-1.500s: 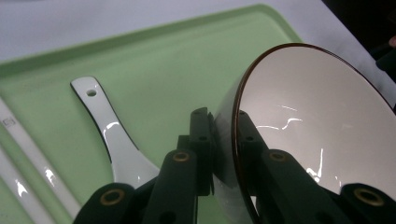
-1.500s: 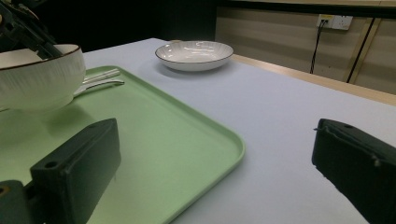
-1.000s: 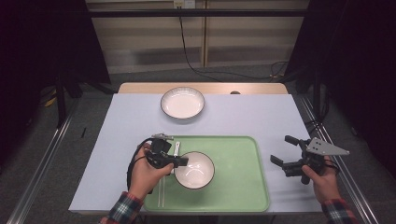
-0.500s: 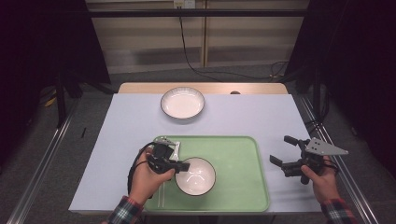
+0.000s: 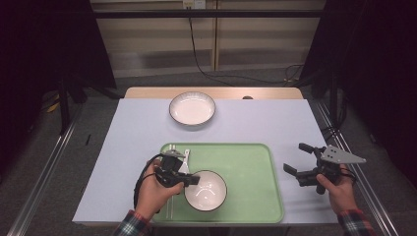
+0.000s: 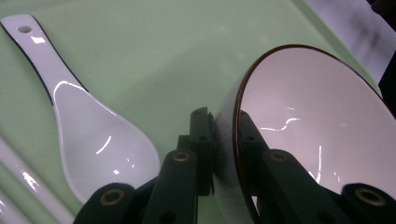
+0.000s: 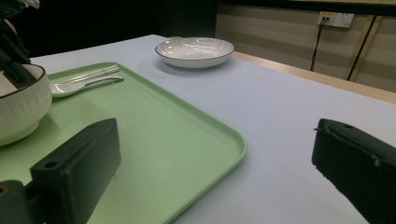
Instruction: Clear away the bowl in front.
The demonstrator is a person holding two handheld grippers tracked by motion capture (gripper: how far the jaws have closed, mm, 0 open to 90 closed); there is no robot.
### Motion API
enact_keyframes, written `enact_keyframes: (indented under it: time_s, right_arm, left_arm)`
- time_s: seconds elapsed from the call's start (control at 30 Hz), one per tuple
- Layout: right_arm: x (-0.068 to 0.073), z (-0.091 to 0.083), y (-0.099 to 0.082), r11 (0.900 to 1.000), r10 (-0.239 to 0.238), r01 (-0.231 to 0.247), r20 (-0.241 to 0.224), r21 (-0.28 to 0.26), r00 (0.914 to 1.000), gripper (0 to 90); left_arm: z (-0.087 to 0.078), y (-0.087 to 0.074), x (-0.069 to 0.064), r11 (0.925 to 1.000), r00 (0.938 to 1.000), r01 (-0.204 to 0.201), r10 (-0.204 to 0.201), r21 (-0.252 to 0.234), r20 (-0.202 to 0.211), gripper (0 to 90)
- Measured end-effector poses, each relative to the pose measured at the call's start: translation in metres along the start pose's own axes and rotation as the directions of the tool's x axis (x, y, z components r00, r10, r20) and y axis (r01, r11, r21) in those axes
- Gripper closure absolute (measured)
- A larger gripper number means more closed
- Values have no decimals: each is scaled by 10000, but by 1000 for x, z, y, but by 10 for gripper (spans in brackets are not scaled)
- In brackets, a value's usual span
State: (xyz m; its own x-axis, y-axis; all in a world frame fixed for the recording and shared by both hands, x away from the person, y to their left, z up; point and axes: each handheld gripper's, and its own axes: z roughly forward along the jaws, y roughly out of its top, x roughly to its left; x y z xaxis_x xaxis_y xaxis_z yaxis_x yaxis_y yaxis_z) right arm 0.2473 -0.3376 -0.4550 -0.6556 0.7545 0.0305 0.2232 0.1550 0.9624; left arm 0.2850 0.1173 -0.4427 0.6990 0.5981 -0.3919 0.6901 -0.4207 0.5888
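Left tool [image 5: 193, 180] grips the bowl [image 5: 206, 191] by its rim for placement on the tray [image 5: 255, 162] (spoon [image 5: 184, 162] just beside); right tool [image 5: 301, 164] waits open beside the tray.

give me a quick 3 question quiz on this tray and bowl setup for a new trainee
1. True or false: the left gripper is clamped on the rim of the bowl.
2. What lies on the green tray beside that bowl? A) a fork B) a white spoon and chopsticks C) a cup
3. How do the jaws of the right gripper stand, and do they hold anything?

Key: 1 true. 2 B. 3 open, holding nothing, off the tray's right side.
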Motion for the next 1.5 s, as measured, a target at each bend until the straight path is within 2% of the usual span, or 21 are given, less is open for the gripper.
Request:
enact_keyframes:
  time_s: [0.17, 0.33, 0.6, 0.77, 0.87, 1.07, 1.2, 1.3, 1.37, 1.5]
  right_arm:
    - [0, 0, 0, 10000, 7, -7, -68, 52, 10000, 6]
    - [0, 0, 0, 10000, -58, 59, -109, 68, 9999, 6]
    - [0, 0, 0, 10000, 17, -17, -62, 67, 10000, 6]
    - [0, 0, 0, 10000, -20, 20, -40, 93, 10000, 6]
    - [0, 1, 0, 10000, -13, 13, -11, 80, 10000, 6]
    - [0, 0, 0, 9999, -21, 21, -38, 103, 10000, 6]
    - [0, 0, 0, 9999, -29, 29, -18, 125, 10000, 6]
    - [0, 0, 0, 9999, -41, 41, -28, 106, 10000, 6]
    - [0, 0, 0, 9999, -26, 26, -34, 112, 10000, 6]
    - [0, 0, 0, 10000, -19, 19, -58, 90, 10000, 6]
  left_arm:
    - [0, -2, 1, 10000, 10000, 12, -12, -15, 66, 812]
    - [-1, -5, 3, 10000, 10000, 10, -10, 5, -55, 809]
    - [1, -9, 2, 9999, 9998, 111, -109, -64, 184, 810]
    - [1, -9, 1, 10000, 9998, -32, 32, 8, 210, 810]
    - [1, -11, 1, 9999, 9996, 98, -96, -67, 283, 810]
    - [2, -10, 3, 9999, 9992, 93, -91, -39, 399, 804]
    - [2, -11, 5, 9992, 9973, 323, -308, -215, 665, 786]
    - [2, -10, 6, 9981, 9963, 326, -283, -529, 808, 734]
    - [1, -9, 7, 9982, 9965, 285, -242, -534, 796, 722]
    - [1, -8, 10, 9974, 9956, 449, -400, -565, 849, 669]
